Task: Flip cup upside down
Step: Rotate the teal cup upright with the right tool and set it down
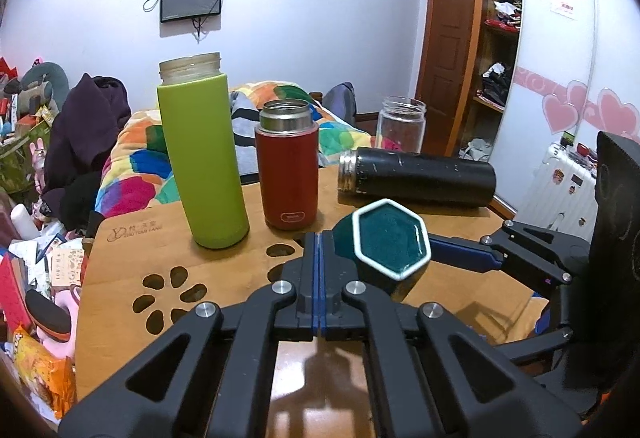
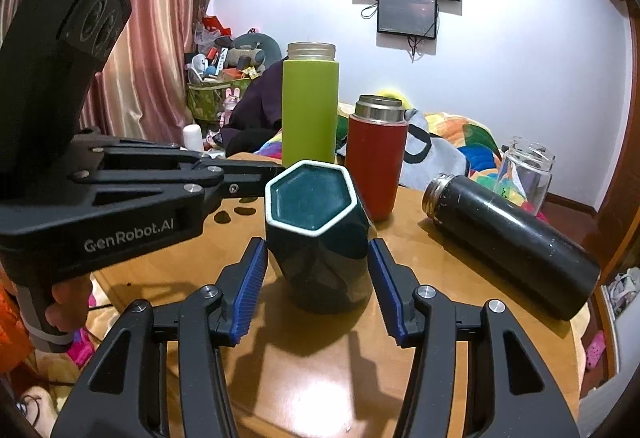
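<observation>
The right gripper is seen spread wide, its blue pads set on either side of the dark green hexagonal cup; the left pad is just beside the cup's wall, and whether either pad touches cannot be told. The cup is stood upright on the wooden table, white rim up, mouth open. The left gripper is clenched, pads pressed together with nothing between them, its tips just beside the cup on the cup's left. Behind the cup, a red flask is stood upright, and a taller green bottle behind-left. To the cup's right a black flask is laid on its side, a glass jar beyond it.
</observation>
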Demonstrator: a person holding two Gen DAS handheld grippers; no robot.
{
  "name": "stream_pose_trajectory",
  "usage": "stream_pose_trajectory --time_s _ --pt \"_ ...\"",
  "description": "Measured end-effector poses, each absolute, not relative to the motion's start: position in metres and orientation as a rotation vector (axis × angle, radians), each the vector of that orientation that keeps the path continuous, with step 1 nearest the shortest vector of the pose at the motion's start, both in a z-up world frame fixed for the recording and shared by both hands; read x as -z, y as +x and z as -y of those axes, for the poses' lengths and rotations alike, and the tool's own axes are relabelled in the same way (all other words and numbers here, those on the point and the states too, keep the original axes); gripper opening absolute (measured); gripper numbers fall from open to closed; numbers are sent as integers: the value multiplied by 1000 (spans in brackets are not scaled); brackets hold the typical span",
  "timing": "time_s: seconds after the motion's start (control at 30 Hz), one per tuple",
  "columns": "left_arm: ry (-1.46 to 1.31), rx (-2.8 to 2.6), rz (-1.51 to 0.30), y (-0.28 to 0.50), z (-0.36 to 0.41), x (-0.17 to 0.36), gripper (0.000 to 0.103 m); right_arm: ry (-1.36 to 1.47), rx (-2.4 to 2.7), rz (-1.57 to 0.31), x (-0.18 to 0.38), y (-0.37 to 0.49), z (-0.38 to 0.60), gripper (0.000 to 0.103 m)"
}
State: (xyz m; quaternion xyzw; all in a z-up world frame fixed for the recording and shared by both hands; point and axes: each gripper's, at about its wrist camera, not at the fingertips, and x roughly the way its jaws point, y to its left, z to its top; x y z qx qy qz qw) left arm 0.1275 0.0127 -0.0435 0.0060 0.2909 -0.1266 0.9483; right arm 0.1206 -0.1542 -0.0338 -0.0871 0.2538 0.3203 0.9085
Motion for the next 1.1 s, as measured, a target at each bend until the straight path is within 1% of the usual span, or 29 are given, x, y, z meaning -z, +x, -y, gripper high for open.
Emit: stream_pose_trajectory --time_s 0.03,0.07,0.13,0.2,0.33,0.73,0.83,0.9,0.93,0.97,1.0,1.03,1.07,1.1 --pt "8 252 -595 129 -13 44 0 -180 -661 -523 34 122 155 39" --pt "8 231 -596 132 -15 44 0 -187 -656 -527 34 124 153 29" --pt "-9 245 -604 135 -15 46 0 -178 -679 -550 35 128 154 25" --pt "-17 253 -610 137 -15 46 0 -174 -700 -575 37 132 149 25" --pt "-28 236 -604 133 -15 44 0 -201 -688 -566 35 127 149 25" --pt "-86 204 -535 97 -23 17 0 -116 -629 -521 -2 111 176 25" --pt "-80 200 -505 84 -18 7 2 -96 -603 -512 -14 106 183 28" --pt "-75 193 -488 76 -16 3 11 -82 -585 -503 -22 102 189 35" --pt "-75 192 -476 70 -14 0 14 -75 -577 -497 -25 100 191 42" --pt "-74 190 -468 68 -13 -2 24 -67 -569 -487 -29 97 194 49" --pt "-72 183 -459 64 -12 -4 36 -61 -561 -476 -31 94 197 52" --pt "-71 174 -443 59 -11 -7 43 -57 -553 -466 -35 91 199 57" --pt "-71 167 -430 56 -11 -9 52 -55 -543 -456 -38 87 202 63" --pt "-69 162 -420 53 -10 -11 57 -54 -532 -448 -42 86 203 67"
